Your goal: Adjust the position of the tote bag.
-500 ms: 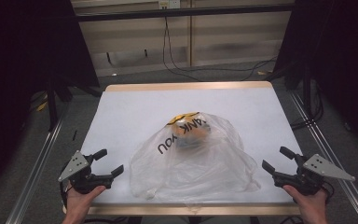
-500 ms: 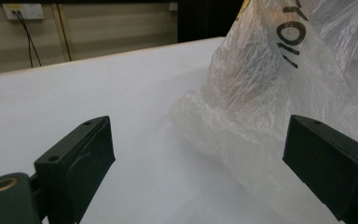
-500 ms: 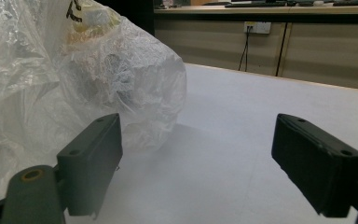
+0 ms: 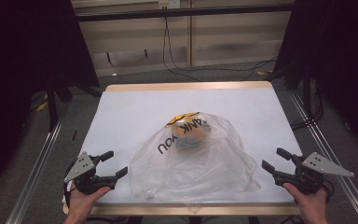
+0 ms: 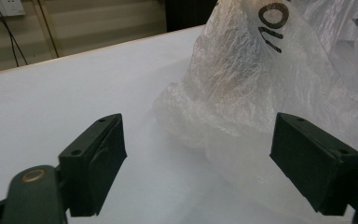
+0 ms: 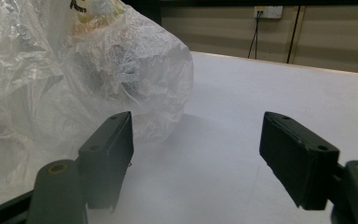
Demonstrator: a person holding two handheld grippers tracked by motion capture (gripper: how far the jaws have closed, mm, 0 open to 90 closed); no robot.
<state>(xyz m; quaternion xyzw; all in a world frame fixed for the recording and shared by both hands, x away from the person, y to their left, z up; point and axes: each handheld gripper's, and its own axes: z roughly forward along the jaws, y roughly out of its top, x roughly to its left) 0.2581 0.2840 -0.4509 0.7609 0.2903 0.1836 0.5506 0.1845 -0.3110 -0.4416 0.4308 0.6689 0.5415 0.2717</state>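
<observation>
The left gripper (image 4: pixel 114 164) is being held by a hand (image 4: pixel 81 201) at the near left corner of the white table (image 4: pixel 135 112), with its jaws spread wide and nothing between them. In the left gripper view its two black pads (image 5: pixel 95 161) are being kept well apart above the bare tabletop, and the edge of the clear plastic bag (image 5: pixel 279 98) is being seen just beyond the farther pad, not touched by it. The right gripper (image 4: pixel 277 161) is being held at the near right corner, its jaws likewise being kept wide open and empty; in the right gripper view the bag (image 6: pixel 74 79) is lying just past the left pad, apart from it. The bag (image 4: pixel 193 158), crumpled and printed with black lettering, is being left lying in the middle of the table's near half, between the two grippers, with something orange and dark showing through it.
</observation>
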